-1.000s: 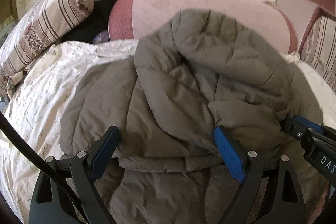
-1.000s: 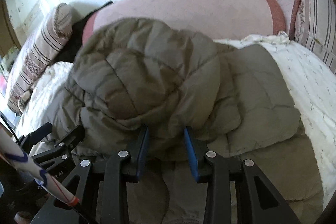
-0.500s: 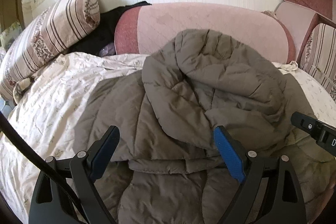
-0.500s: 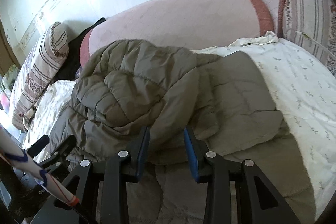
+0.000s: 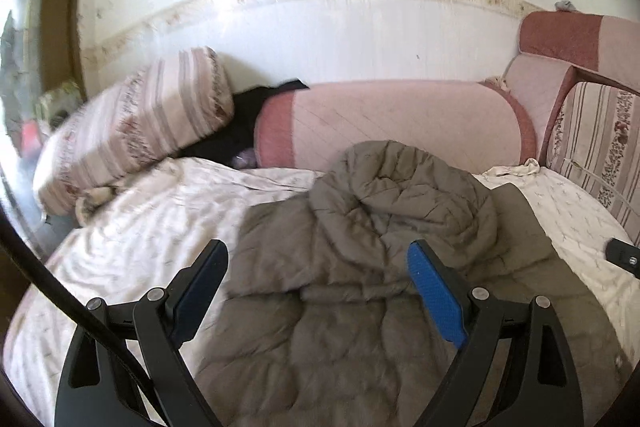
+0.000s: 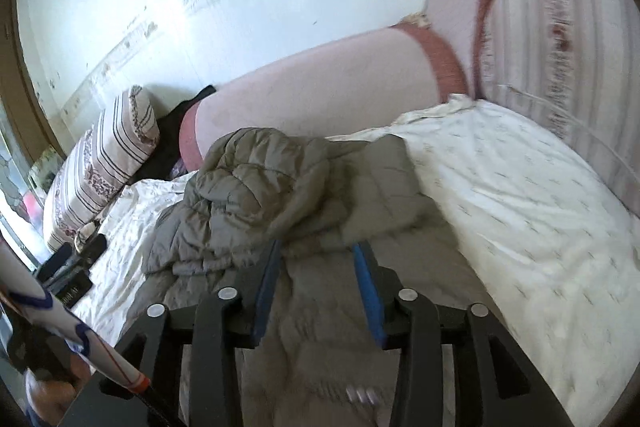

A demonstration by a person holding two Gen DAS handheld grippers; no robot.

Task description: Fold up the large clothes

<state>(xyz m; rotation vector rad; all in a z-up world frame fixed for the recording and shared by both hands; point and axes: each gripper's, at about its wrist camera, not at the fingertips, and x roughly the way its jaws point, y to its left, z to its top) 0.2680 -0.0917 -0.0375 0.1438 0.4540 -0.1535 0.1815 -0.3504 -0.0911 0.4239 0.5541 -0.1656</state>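
A grey-brown quilted jacket (image 5: pixel 372 251) lies on the white bed sheet (image 5: pixel 152 223), its upper part bunched and folded over its lower part. It also shows in the right wrist view (image 6: pixel 280 195). My left gripper (image 5: pixel 316 267) is wide open and empty, raised above the jacket's near part. My right gripper (image 6: pixel 316 263) is open with a narrower gap, holds nothing, and hovers above the jacket's near part. The tip of the right gripper (image 5: pixel 624 257) shows at the right edge of the left wrist view.
A pink bolster (image 5: pixel 400 123) lies along the wall behind the jacket. A striped pillow (image 5: pixel 136 131) is at the back left, with dark clothing (image 5: pixel 240 131) beside it. Striped and pink cushions (image 5: pixel 596 143) stand at the right. White sheet (image 6: pixel 520 195) lies right of the jacket.
Both grippers have pulled back and up from the jacket, which now looks smaller and farther away. The right gripper, which had the jacket's edge between its fingers, now holds nothing.
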